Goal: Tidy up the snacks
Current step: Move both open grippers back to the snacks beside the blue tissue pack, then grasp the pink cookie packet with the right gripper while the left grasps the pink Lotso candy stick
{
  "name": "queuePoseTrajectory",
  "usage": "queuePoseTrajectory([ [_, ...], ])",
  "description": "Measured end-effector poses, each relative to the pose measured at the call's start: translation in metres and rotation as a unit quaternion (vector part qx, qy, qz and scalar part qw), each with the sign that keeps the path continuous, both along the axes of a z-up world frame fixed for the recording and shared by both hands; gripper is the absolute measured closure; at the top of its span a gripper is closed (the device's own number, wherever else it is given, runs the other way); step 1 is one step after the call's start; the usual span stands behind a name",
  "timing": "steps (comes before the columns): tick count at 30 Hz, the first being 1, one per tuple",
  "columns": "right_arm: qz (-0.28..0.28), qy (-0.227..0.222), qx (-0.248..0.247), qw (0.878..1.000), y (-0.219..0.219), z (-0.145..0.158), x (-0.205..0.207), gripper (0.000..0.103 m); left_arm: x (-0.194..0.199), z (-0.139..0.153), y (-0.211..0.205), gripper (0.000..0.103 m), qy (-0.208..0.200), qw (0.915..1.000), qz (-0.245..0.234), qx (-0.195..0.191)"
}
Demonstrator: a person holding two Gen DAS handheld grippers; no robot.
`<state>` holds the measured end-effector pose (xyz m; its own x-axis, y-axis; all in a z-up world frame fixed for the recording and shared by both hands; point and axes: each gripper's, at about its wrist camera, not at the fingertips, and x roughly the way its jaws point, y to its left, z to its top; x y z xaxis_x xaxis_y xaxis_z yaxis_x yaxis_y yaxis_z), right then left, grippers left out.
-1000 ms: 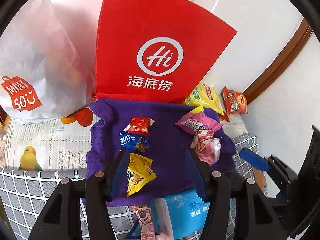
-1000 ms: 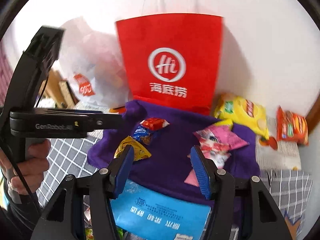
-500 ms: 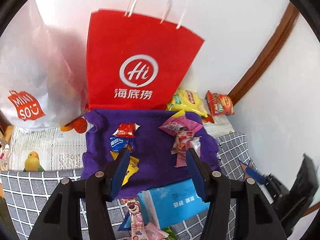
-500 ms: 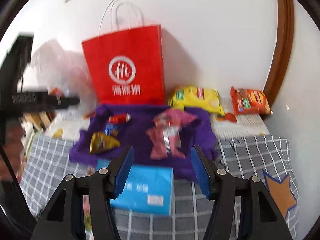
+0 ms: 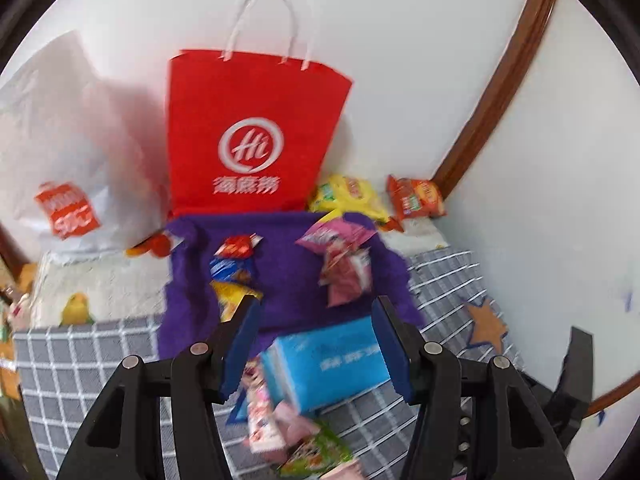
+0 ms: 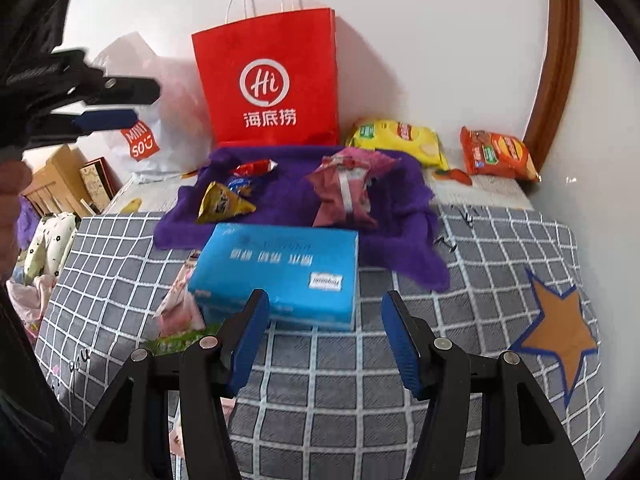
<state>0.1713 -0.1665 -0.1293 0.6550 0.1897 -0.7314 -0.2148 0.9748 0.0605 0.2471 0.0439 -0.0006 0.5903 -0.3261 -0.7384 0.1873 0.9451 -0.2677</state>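
Small snack packets lie on a purple cloth [image 5: 288, 280] [image 6: 288, 200]. On its left are a red one [image 6: 256, 168], a blue one [image 6: 240, 185] and a yellow one [image 6: 222, 204]. Pink packets [image 5: 344, 264] [image 6: 344, 188] lie on its right. A red paper bag [image 5: 248, 140] [image 6: 272, 80] stands upright behind the cloth. My left gripper [image 5: 316, 340] [image 6: 136, 104] hovers open and empty, back from the cloth. My right gripper [image 6: 326, 340] is open and empty over the checked cover, in front of a blue tissue box [image 6: 280, 272].
A yellow chip bag [image 6: 396, 140] and an orange bag [image 6: 496, 154] lie by the wall at the right. A white plastic bag [image 6: 148, 120] stands left of the red bag. More packets [image 6: 180, 304] lie left of the tissue box. Wooden boxes [image 6: 60, 180] stand at far left.
Both grippers have drawn back from the cloth, so more of the table shows. The left one rose; the right one swung rightwards and lower. The jaws kept the same gap.
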Motion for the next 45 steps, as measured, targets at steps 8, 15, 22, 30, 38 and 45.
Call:
queuePoseTrajectory([
  [8,0.023,0.011,0.015,1.000,0.014,-0.011,-0.026,0.044,-0.032,-0.051,0.023,0.047,0.047,0.9986,0.025,0.007],
  [15,0.035,0.045,0.027,0.998,0.024,-0.031,-0.039,0.044,-0.058,-0.096,0.037,0.047,0.062,0.9972,0.038,0.016],
  [22,0.057,0.066,0.057,0.995,0.039,-0.050,-0.050,0.044,-0.072,-0.116,0.049,0.047,0.084,0.9952,0.048,0.014],
  [30,0.095,0.105,0.044,0.989,0.073,-0.075,-0.062,0.044,-0.082,-0.121,0.060,0.047,0.092,0.9943,0.054,-0.003],
  [38,0.080,0.121,0.028,0.989,0.082,-0.098,-0.065,0.045,-0.086,-0.125,0.056,0.047,0.092,0.9946,0.042,-0.021],
  [45,0.098,0.098,0.003,0.990,0.082,-0.097,-0.070,0.061,-0.078,-0.128,0.038,0.047,0.094,0.9950,0.029,-0.019],
])
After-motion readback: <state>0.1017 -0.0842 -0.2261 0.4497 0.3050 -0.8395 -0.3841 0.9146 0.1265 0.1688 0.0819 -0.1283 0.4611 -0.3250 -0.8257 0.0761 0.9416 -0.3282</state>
